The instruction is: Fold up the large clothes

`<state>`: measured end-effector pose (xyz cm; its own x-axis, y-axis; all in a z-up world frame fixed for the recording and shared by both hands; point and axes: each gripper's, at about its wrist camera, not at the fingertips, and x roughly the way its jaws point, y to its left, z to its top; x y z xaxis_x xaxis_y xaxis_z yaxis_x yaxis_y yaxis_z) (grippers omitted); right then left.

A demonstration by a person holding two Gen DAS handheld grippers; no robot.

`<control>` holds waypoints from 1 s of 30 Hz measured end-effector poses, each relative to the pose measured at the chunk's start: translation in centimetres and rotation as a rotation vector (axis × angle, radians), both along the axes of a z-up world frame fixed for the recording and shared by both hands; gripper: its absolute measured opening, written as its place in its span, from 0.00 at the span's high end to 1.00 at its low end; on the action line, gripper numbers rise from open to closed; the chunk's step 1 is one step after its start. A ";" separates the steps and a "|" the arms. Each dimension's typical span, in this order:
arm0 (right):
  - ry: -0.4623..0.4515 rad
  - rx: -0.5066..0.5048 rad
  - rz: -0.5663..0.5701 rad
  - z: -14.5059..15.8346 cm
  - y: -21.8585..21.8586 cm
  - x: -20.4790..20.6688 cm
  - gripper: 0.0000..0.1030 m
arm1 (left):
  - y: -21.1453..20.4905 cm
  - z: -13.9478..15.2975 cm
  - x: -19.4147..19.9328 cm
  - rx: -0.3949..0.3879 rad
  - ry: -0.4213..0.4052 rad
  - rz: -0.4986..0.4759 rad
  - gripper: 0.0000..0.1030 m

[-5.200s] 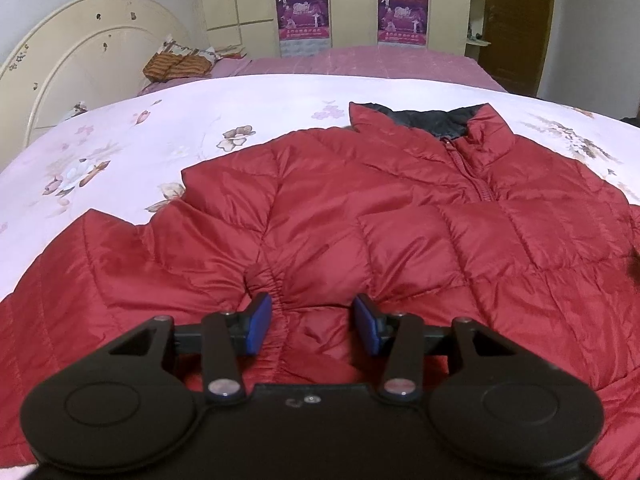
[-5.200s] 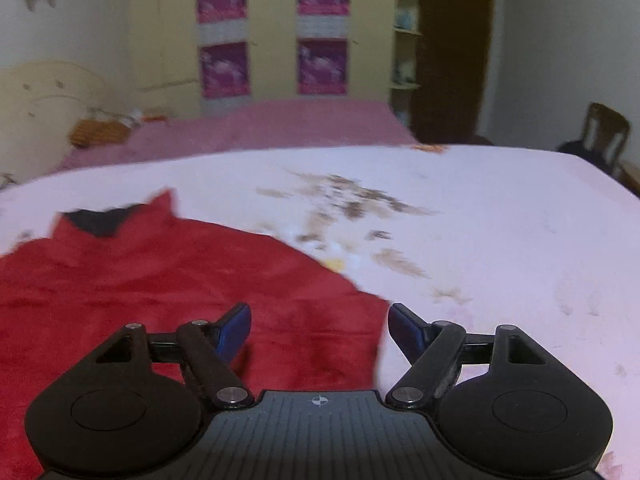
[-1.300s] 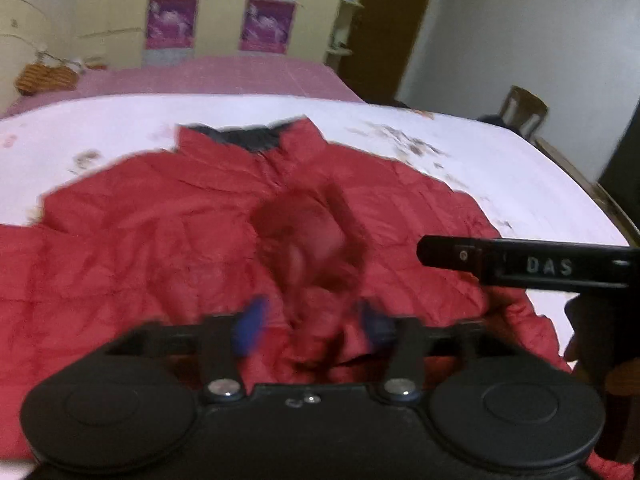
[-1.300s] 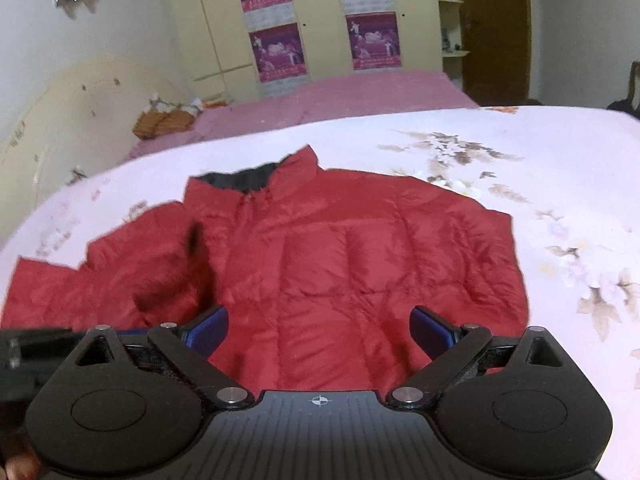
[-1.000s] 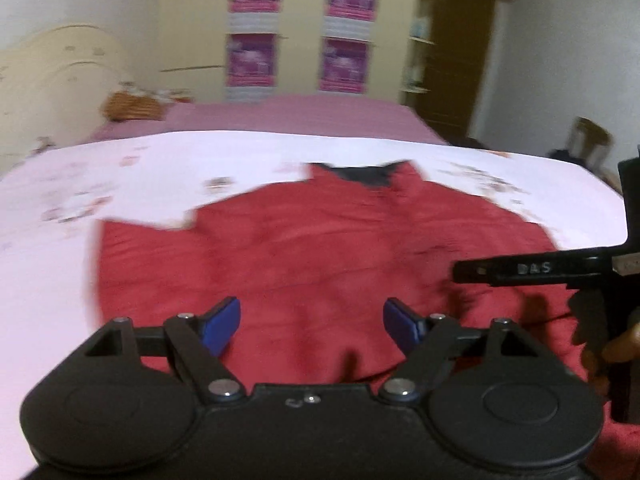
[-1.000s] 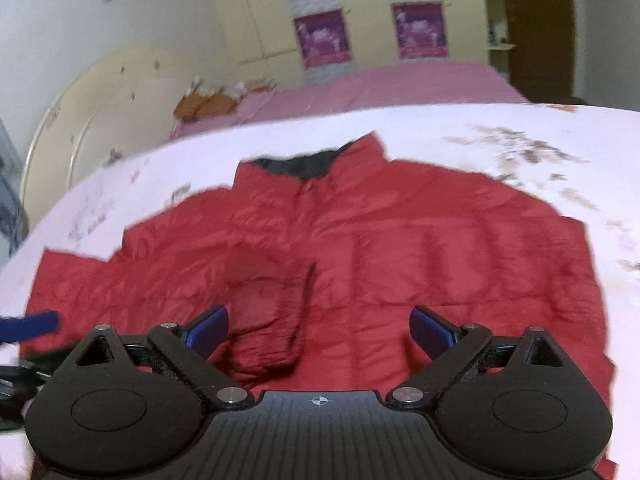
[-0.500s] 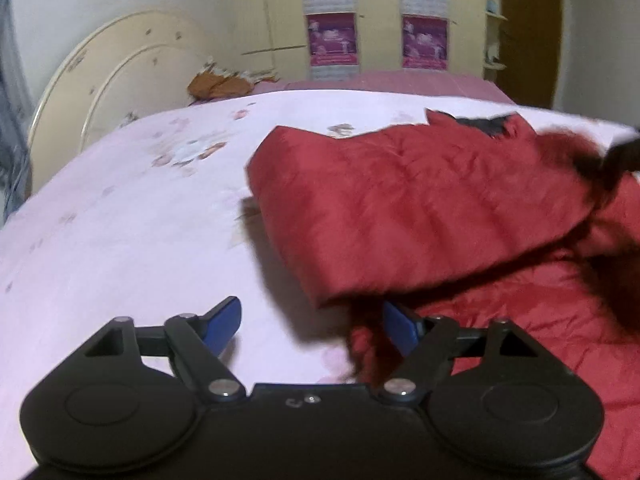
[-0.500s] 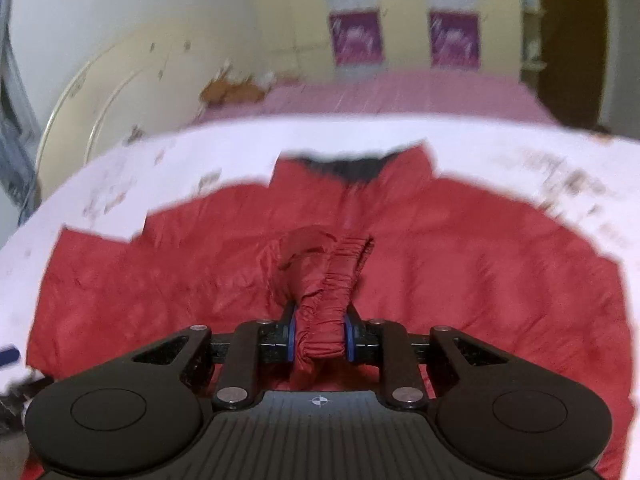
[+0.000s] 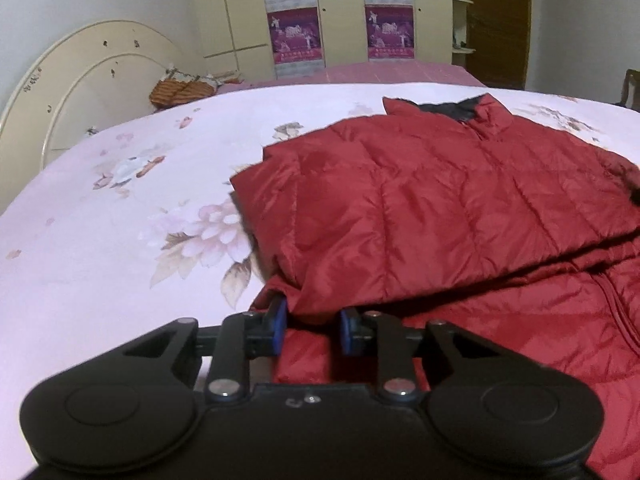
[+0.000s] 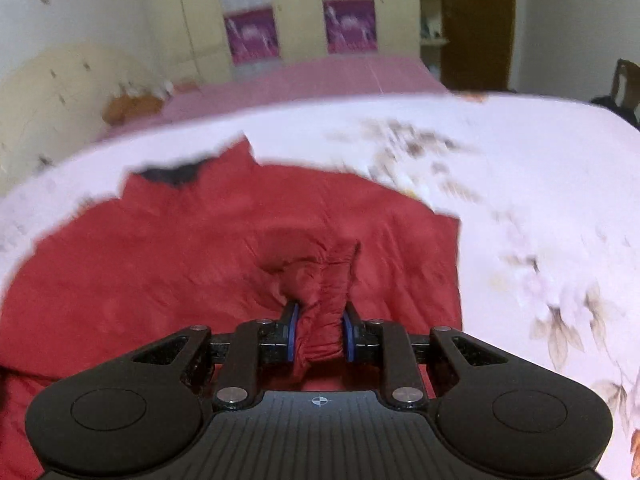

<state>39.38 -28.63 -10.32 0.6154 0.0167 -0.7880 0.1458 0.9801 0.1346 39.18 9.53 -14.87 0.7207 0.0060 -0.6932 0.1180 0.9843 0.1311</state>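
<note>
Left wrist view: the left gripper (image 9: 311,330) points down at one red puffer jacket (image 9: 440,208) spread on a bed with a pale floral bedspread (image 9: 120,240). A sleeve, folded over the jacket's body, runs from just ahead of the fingers away to the right. Its near corner and the jacket's lower left edge sit between the two blue pads (image 9: 277,326). The jaws are closing on this fabric; the pads look to touch it, though how firmly is hard to tell. Further ahead are the dark-lined collar (image 9: 452,110), one cream headboard (image 9: 76,92) to the left, and four purple posters (image 9: 296,36) on the wardrobe doors.

Right wrist view, blurred: the right gripper (image 10: 319,336) is clenched on the gathered cuff (image 10: 320,304) of a sleeve, bunched upright between its fingers. The jacket's body lies ahead and to the left, bare bedspread to the right.

Judged step: folding the sleeves inward across the body. Next, the right gripper likely needs to carry its cuff across the jacket and lay it flat, while the left secures the side edge for folding inward.
</note>
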 end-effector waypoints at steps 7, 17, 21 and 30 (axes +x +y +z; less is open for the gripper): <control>-0.028 -0.121 -0.022 0.7 0.1 -0.2 0.78 | 1.1 2.6 -1.8 -0.099 0.016 -0.032 0.71; -0.191 -0.151 -0.022 4.1 0.6 -0.8 0.25 | 1.5 4.9 0.1 -0.197 -0.032 0.021 0.70; -0.167 -0.142 0.036 3.4 2.1 0.7 0.42 | -0.3 4.2 2.8 -0.191 -0.033 -0.001 0.70; -0.113 -0.197 0.118 0.1 4.3 4.4 0.42 | -3.0 1.6 7.4 -0.123 -0.008 -0.016 0.71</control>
<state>43.76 -24.31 -10.17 0.7028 -0.0535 -0.7093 0.0236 0.9984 -0.0519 46.61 6.52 -13.28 0.7253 -0.0903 -0.6825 0.1333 0.9910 0.0105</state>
